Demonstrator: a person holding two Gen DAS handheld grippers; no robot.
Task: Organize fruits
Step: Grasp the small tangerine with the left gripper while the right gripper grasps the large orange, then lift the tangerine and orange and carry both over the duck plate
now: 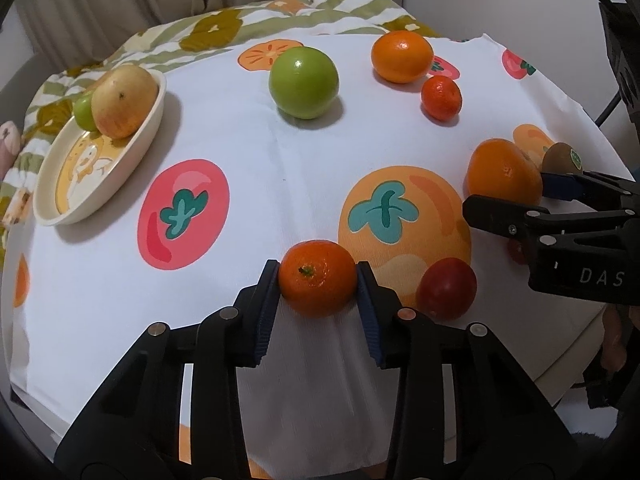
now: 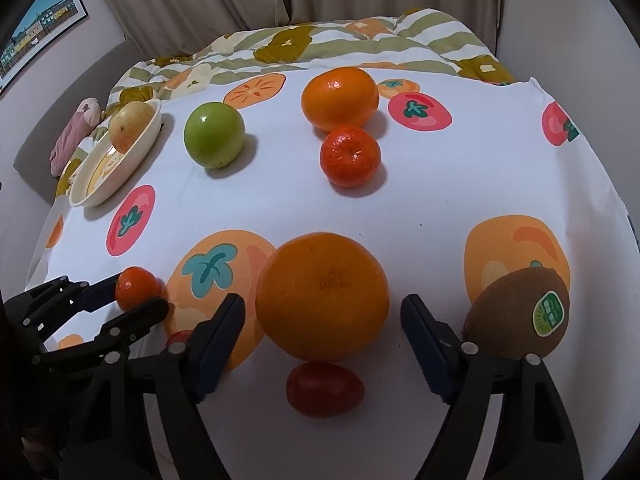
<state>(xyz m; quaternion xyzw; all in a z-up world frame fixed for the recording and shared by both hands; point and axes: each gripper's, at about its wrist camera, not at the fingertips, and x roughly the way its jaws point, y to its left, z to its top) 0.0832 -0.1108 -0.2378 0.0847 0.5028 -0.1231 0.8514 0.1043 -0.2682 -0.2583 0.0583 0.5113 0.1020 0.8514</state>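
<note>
Fruits lie scattered over a white cloth printed with cartoon persimmons (image 1: 280, 184), and the landmark for sorting them is the cream oval dish with a yellow cartoon inside (image 1: 48, 184) at the cloth's far left edge. Nearest the left gripper (image 1: 317, 284), a small orange mandarin with a green stem scar (image 1: 317, 282) sits between the blue pads, both of which appear to touch its sides, so the left gripper reads as clenched on it, though the fruit looks to rest on the cloth. A small red plum-like fruit (image 1: 446, 294) lies just right of it. The right gripper (image 2: 324, 322) is spread wide, released, around a large round orange (image 2: 322, 296) without touching it, a brown kiwi with a green sticker (image 2: 518, 312) just outside its right finger. Farther from the dish's near end come a green apple (image 1: 304, 82), a second large orange (image 1: 402, 56) and a darker red-orange mandarin (image 1: 441, 97). The dish lies forward and left of the held mandarin, its long axis running away diagonally; it already holds a yellow-red pear-shaped fruit (image 1: 124, 100) and a small green one (image 1: 84, 114). I judge the left hand nearer to it.
</note>
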